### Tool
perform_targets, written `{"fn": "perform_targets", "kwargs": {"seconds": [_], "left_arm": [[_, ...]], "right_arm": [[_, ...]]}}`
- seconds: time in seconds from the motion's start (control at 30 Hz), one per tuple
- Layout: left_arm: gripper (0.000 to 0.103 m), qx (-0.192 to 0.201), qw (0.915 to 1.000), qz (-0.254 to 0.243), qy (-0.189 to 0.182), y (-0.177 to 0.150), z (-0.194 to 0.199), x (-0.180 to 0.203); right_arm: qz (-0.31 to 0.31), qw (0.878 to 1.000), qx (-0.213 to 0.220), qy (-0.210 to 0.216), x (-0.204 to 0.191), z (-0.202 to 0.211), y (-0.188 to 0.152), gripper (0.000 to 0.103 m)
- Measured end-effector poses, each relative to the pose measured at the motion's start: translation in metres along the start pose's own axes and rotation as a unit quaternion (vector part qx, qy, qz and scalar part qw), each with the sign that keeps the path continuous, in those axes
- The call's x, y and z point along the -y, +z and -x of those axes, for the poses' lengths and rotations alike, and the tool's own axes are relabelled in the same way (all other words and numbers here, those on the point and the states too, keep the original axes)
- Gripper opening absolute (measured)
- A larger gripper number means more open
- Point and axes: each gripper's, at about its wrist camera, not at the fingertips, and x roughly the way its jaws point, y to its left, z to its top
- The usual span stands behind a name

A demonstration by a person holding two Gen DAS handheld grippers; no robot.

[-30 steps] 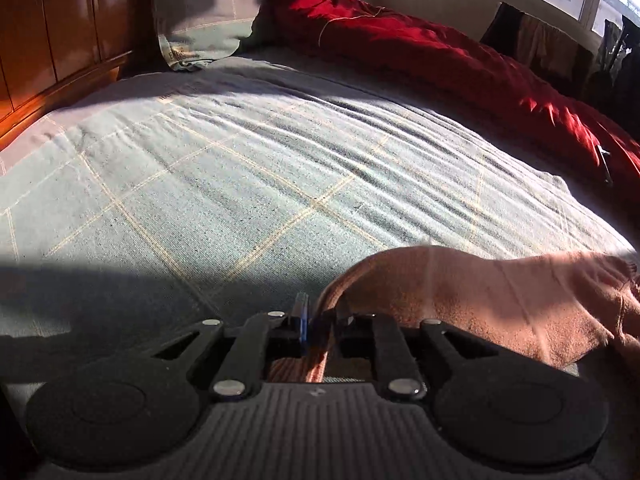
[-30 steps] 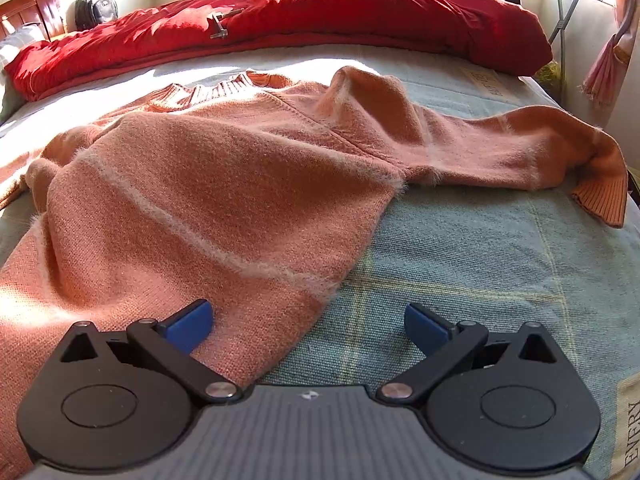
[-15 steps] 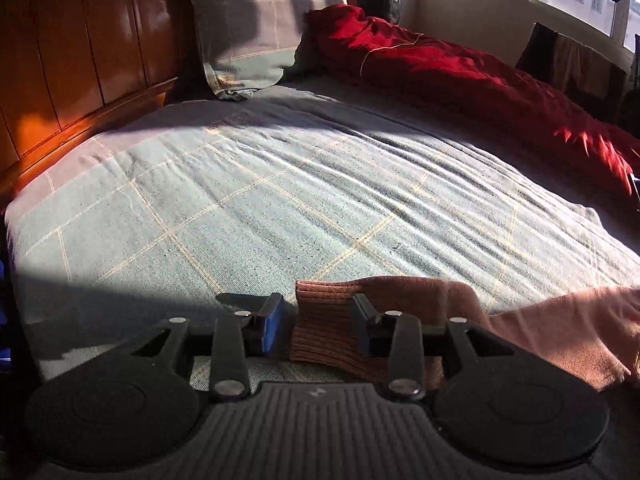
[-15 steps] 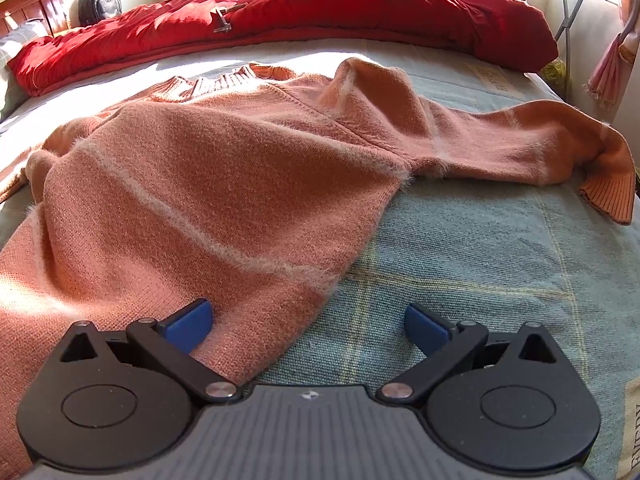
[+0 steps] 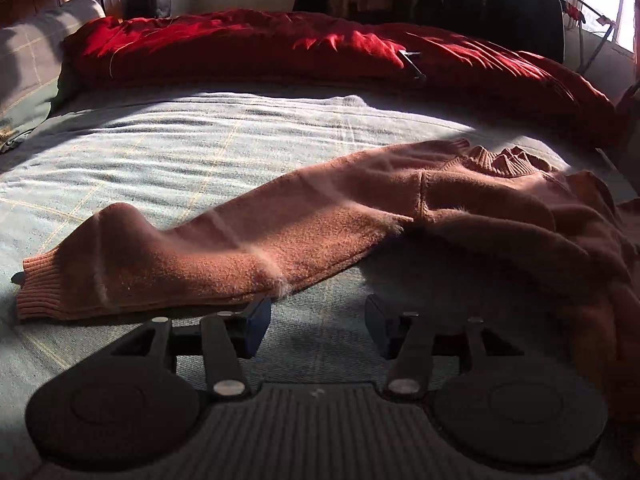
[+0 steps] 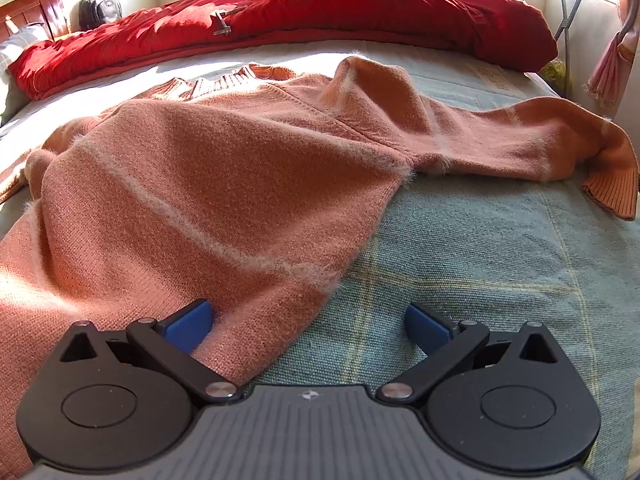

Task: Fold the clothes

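Your left gripper has its jaws opening, with only bedsheet showing in the gap. The orange sweater lies ahead of those jaws, its sleeve stretching to their left, edge just beyond the left pad. Your right gripper stands wide apart over the sweater's hem, the left pad on the knit, the right over bare sheet.

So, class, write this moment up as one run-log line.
stage: sleeve laid out | left gripper: opening, empty | right gripper: open, over sweater hem | sleeve: flat on bed
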Motion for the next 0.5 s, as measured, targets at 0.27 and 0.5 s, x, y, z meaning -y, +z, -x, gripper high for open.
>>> {"fn": "perform_targets", "kwargs": {"seconds": [0.27,0.5], "left_arm": [[0.061,-0.010,0.9843,-0.137,-0.110,-0.031,0.011,0.123],[0.062,-0.033,0.9739,-0.139,-0.176,-0.052,0.017,0.159]], "right_arm": [[-0.011,0.999,0.028,0.018,0.007,0.007,-0.008,0.103],[-0.015,0.998,0.041,0.035,0.015,0.017,-0.016,0.103]]}}
